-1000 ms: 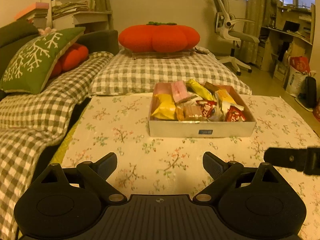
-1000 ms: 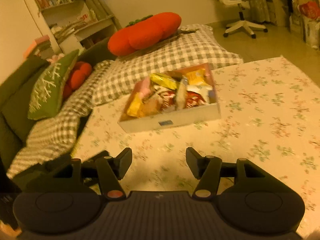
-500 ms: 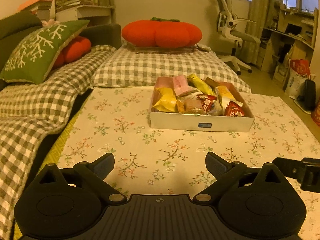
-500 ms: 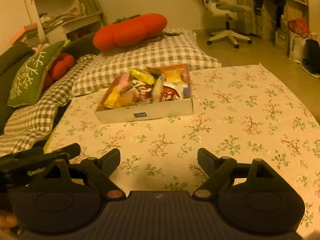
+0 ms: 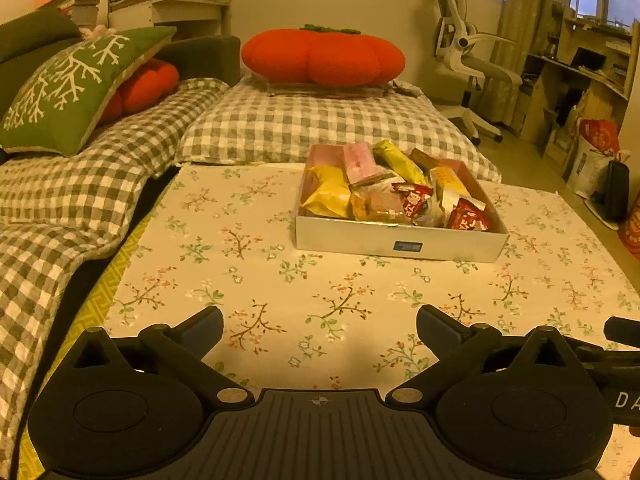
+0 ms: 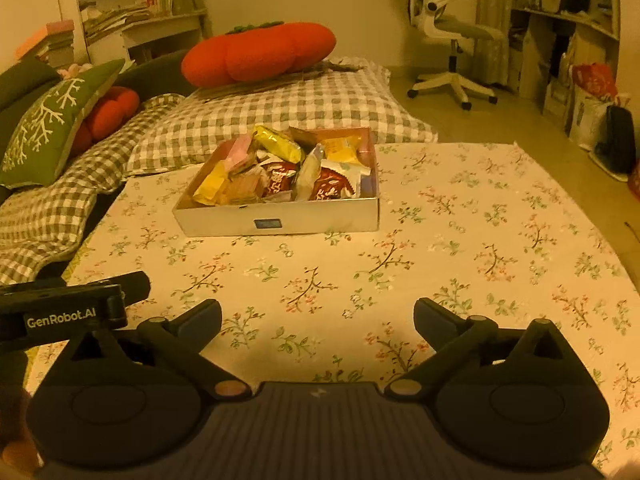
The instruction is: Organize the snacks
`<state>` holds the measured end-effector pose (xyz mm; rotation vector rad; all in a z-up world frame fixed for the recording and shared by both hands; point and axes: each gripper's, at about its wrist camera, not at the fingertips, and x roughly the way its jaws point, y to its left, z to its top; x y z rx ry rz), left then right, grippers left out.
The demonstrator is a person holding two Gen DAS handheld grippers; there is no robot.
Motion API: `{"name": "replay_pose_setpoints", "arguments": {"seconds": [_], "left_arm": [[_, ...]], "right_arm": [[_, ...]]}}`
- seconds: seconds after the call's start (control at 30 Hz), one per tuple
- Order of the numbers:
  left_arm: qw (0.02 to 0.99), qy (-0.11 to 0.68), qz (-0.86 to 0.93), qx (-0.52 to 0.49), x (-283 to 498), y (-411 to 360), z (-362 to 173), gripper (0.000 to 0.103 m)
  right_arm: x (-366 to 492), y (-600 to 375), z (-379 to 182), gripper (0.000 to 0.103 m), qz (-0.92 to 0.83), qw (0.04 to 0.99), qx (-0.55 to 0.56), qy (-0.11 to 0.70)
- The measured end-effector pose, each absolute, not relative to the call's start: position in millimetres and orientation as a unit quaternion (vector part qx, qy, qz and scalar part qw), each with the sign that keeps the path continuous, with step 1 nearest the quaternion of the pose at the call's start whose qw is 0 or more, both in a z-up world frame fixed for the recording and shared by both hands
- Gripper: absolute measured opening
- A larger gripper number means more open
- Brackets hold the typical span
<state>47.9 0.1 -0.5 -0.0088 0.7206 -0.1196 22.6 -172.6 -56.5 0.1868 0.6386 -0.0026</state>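
- Left wrist view: my left gripper (image 5: 320, 330) has its jaws spread wide with nothing between them; they have just been opening a little further, and only flowered cloth shows in the gap.
- Same view: the snack box (image 5: 400, 238), a shallow white carton, sits on the flowered worktop (image 5: 240, 264), far from the gripper and a little to the right of centre.
- The box is full of snacks (image 5: 384, 194): yellow packets on the left, pink ones at the far side, red wrappers near the right front corner. All lie inside the walls.
- At the right edge I see part of my right gripper (image 5: 624, 344), a dark bar low over the cloth.
- Beyond the worktop lies a checked mattress (image 5: 320, 128) with an orange pumpkin cushion (image 5: 324, 56) on its far end; a green cushion (image 5: 76, 84) leans at the left.
- Right wrist view: my right gripper (image 6: 318, 322) also stands wide open and empty; its jaws have just been opening.
- Here the snack box (image 6: 280, 220) sits far and left of centre on the worktop (image 6: 460, 240), its snacks (image 6: 288, 172) heaped inside.
- The left gripper (image 6: 72, 308) shows at the near left, well apart from the box.
- A white office chair (image 6: 448, 36) stands on the floor at the far right.
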Motion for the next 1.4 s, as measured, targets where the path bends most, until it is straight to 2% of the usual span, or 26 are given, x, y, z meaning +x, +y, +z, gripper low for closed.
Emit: {"name": "replay_pose_setpoints", "arguments": {"seconds": [1.4], "left_arm": [[0.933, 0.354, -0.061, -0.006, 49.9, -2.3, -0.5, 0.103]], "right_arm": [[27.2, -169.6, -57.5, 0.103, 0.006, 0.943, 0.095, 0.32]]}}
